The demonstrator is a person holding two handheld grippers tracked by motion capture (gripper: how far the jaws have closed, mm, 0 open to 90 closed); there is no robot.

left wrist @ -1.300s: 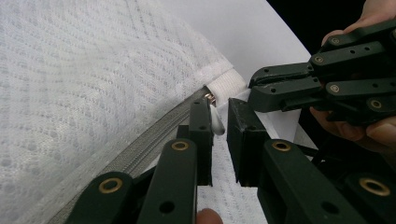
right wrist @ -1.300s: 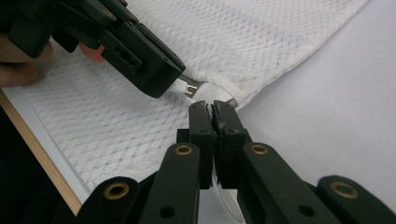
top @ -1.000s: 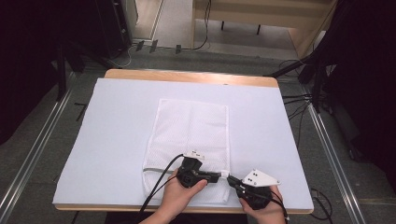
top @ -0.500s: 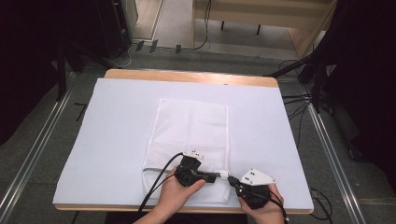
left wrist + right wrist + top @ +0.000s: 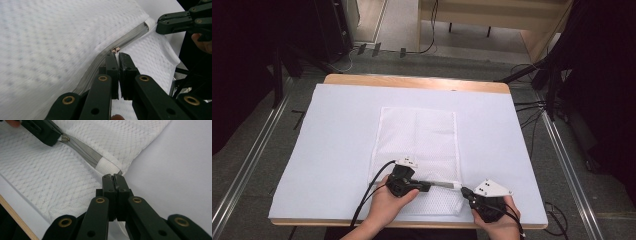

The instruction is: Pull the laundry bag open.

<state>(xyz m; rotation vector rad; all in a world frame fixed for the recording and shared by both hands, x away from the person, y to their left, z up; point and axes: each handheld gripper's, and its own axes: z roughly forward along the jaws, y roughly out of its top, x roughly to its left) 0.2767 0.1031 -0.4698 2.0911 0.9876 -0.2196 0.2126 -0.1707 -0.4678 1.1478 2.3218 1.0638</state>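
Observation:
A white mesh bag (image 5: 419,140) lies flat on the white-covered table (image 5: 337,130), with a grey zipper (image 5: 444,184) across its near end. My left gripper (image 5: 428,186) lies over the bag's near end, shut on the small metal zipper pull (image 5: 115,50). My right gripper (image 5: 463,190) points at it from the right, jaws shut on the bag's edge beside the white end tab (image 5: 107,167). The zipper (image 5: 85,151) runs from that tab up to the left gripper (image 5: 58,137). The right gripper (image 5: 160,25) reaches in at the zipper's far end in the left gripper view.
The table's wooden front edge (image 5: 412,225) runs just under both hands. Cables (image 5: 367,200) trail from the grippers over that edge. Dark stands and floor cables surround the table on the left, right and far sides.
My left gripper has slid left along the zipper, away from the right gripper, so a longer grey strip shows between them. The right hand has stayed put.

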